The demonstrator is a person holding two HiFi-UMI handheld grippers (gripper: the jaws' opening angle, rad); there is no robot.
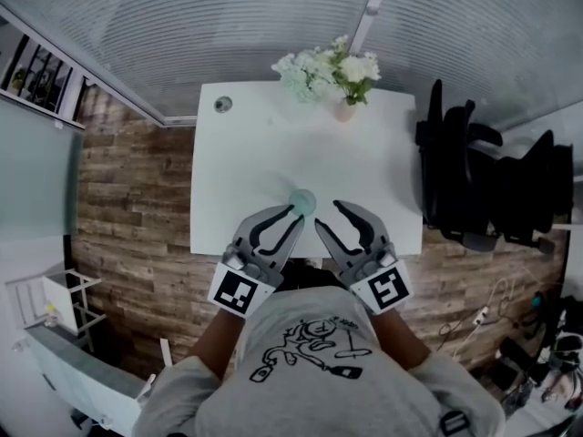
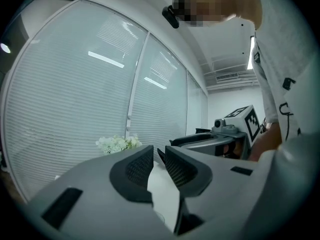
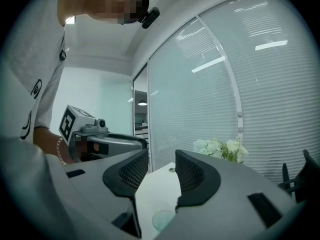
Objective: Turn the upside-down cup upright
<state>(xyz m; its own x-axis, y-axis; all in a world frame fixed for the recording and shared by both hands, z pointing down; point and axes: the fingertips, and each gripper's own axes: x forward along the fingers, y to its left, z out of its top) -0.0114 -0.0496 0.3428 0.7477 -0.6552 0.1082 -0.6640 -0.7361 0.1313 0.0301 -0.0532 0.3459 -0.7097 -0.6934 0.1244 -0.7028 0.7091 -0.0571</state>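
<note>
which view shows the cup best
Head view: the cup shows from above on the white table, just ahead of the left tool and right tool. The right gripper view catches only part of it, low under its jaws; the left gripper view shows no clear cup.

The head view looks steeply down from above the person onto the white table [image 1: 273, 144], with both grippers low in its frame; the left gripper [image 1: 296, 215] view sits close behind its own jaws and faces nearly level across the table toward the blinds [image 2: 75, 109]; the right gripper [image 1: 328, 214] view does the same from the opposite side; each gripper view catches the other gripper at its inner edge; all three share the flowers [image 1: 330, 69] at the table's far edge; the cup [image 1: 302, 201] shows in the head view and, seemingly, low in the right gripper view.
</note>
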